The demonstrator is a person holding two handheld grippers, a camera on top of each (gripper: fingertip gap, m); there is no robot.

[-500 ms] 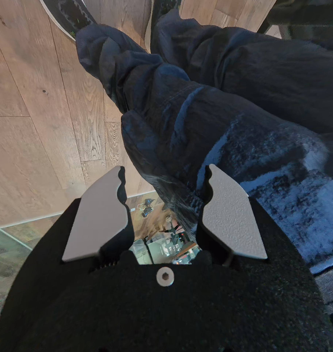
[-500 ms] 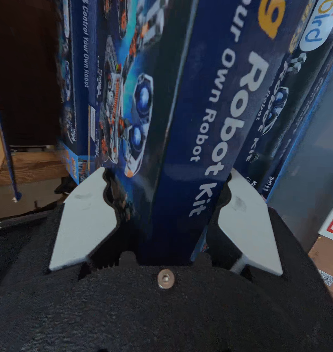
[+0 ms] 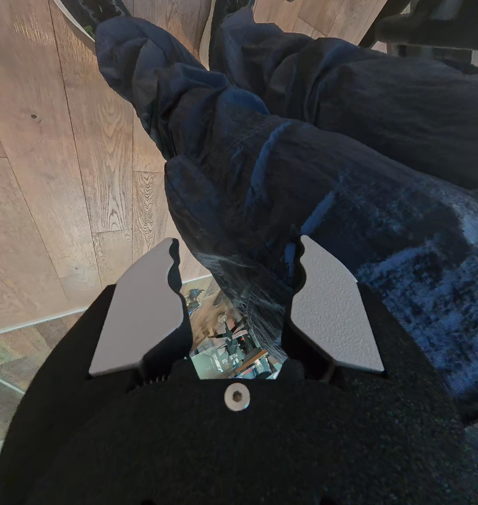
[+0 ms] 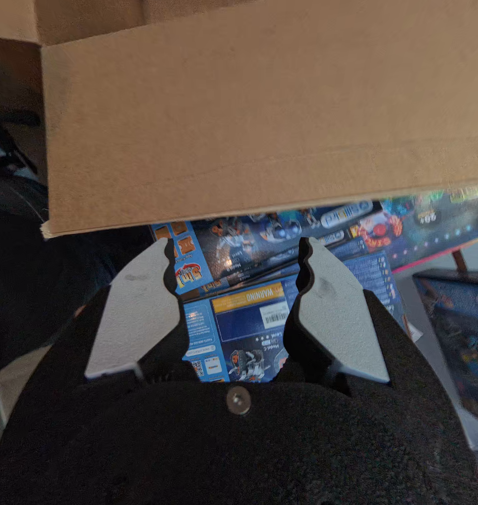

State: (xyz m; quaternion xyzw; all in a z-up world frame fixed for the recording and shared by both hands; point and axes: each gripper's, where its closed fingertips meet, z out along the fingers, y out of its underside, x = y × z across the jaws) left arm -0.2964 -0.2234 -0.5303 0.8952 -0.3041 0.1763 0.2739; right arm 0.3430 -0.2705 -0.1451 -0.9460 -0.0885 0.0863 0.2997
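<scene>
My left gripper [image 3: 236, 246] is open and empty. It points down at a person's legs in dark blue trousers [image 3: 259, 169], and its right finger is close over the cloth. My right gripper [image 4: 235, 243] is open with nothing between its fingers. It points at a blue printed toy-kit box [image 4: 240, 314] that lies flat beyond it, among other blue printed boxes [image 4: 259, 235]. A brown cardboard flap [image 4: 232, 123] hangs just above the right fingertips and hides what is behind it.
A wooden plank floor [image 3: 55, 164] lies left of the legs, with a glass edge [image 3: 19, 355] below it. A dark chair part [image 3: 437, 30] is at the top right. Another dark printed box [image 4: 464, 341] stands at the right.
The blue box that stood upright between my right gripper's fingers is no longer there; the right view now faces the cardboard flap and flat-lying boxes. The left gripper has barely moved.
</scene>
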